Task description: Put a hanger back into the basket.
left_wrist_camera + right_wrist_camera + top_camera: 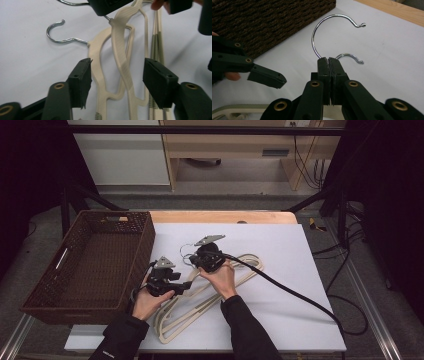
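On the white mat (280,270), at table centre:
Work in hand: separating cream clothes hangers (200,305) that lie stacked and interlocked, judged to be bound for the wicker basket (85,265).
Hanger position: the stack lies on the mat at about 5 o'clock from the basket, its wire hooks pointing toward 12 o'clock and its bars running down toward 6 o'clock near the mat's front edge.
Upper hanger (122,50): in the left gripper view its neck is tilted up off the lower hanger (96,65), which lies flat on the mat.
Right gripper (329,62): jaws pressed together on the shank of the large wire hook (322,27); a firm pinch, with the hook curving up and away at 12 o'clock from the jaw tips.
Second hook (350,57): smaller in that view, lying free on the mat just beyond the jaws at 2 o'clock.
Left gripper (116,77): jaws part-way apart, straddling the shoulders of both hangers; the pads do not press on either, so nothing is held yet.
Basket: at 9 o'clock from the grippers, nothing visible inside.
Done: one hanger seized by its hook and partly raised.
Left to do: judged as bracing the lower hanger with the left gripper, pulling the two apart, and moving each hanger to the basket.
Progress: early stage.
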### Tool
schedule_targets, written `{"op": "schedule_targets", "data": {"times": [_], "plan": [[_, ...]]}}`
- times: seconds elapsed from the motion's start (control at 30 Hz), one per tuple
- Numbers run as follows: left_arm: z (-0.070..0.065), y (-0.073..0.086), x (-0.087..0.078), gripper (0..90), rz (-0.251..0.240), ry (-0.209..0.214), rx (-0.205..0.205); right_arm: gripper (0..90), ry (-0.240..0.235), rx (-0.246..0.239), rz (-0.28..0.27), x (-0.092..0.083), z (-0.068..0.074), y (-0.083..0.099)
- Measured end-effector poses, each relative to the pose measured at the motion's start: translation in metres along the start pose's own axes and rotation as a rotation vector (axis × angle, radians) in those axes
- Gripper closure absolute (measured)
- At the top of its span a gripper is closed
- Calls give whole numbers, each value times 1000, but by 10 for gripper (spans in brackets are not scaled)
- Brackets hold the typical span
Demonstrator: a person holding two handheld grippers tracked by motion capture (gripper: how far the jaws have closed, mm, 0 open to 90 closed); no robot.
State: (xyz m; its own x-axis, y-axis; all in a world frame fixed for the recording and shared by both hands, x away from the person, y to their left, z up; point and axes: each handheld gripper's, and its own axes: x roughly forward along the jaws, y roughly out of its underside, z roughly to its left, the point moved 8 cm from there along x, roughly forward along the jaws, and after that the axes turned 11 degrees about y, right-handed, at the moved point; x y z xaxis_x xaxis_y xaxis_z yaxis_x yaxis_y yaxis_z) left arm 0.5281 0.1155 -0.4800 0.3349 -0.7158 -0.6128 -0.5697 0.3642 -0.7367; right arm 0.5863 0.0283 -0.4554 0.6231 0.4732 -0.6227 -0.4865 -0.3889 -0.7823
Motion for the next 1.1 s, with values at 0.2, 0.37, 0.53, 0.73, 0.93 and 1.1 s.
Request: {"op": "schedule_targets", "data": {"times": [0.2,0.37,0.53,0.73,0.93,1.1], "plan": [[3,1,12,565,12,66,-44,889,-10,-16,-9,-3,2,0],[0,1,19,658,24,110,-58,889,-13,-22,-12,-6,2,-1],[-4,0,20,748,32,126,-70,888,-26,-23,-25,-9,3,-1],[-11,0,19,778,21,144,-110,883,-31,-28,-31,-19,2,1],[-23,-4,15,813,-8,166,-135,866,-33,-42,-57,-38,-1,2],[-41,-7,9,836,-27,198,-119,779,-44,-44,-117,-65,-5,3]]}}
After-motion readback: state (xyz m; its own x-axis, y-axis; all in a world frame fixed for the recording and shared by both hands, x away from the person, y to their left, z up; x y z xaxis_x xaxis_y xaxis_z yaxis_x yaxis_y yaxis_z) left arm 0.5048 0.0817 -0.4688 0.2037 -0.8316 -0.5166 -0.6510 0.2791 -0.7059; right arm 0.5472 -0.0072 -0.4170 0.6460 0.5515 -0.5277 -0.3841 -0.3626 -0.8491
